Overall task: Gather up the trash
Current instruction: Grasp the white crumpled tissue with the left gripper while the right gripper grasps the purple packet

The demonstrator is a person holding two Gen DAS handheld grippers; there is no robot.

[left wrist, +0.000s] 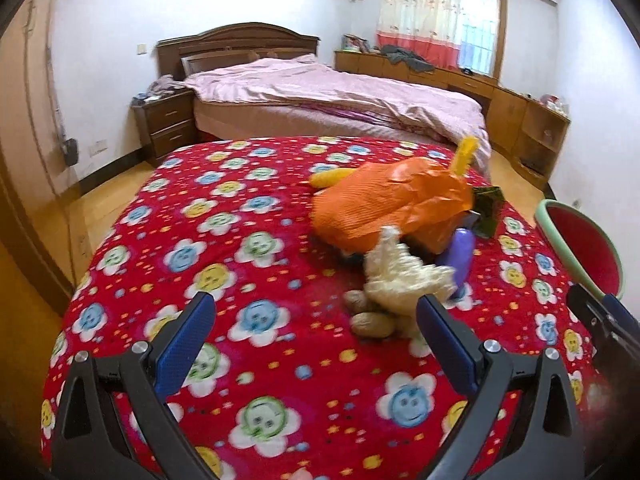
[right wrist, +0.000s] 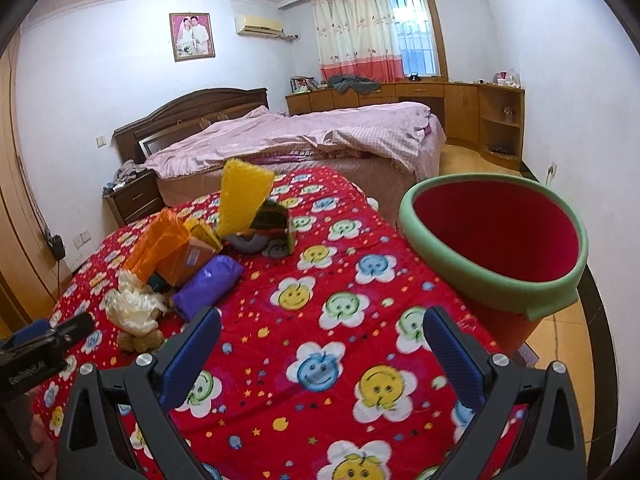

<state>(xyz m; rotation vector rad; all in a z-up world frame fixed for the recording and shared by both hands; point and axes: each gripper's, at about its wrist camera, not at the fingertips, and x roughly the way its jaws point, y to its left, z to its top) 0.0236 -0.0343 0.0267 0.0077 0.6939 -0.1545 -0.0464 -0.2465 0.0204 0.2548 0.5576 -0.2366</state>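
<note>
Blurred cream wrapper (left wrist: 404,276) half-hiding peanuts (left wrist: 370,316), dark scrap beneath.

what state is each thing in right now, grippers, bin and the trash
left gripper: open, holding nothing
right gripper: open, holding nothing
bin: upright, nothing visible inside
orange bag: crumpled, on the blanket
purple packet: lying flat beside the orange bag
white wad: crumpled, near the left fingers
peanuts: whole, beside the wad

White lettering on the left claw (right wrist: 44,334) body is too blurred to read.
</note>
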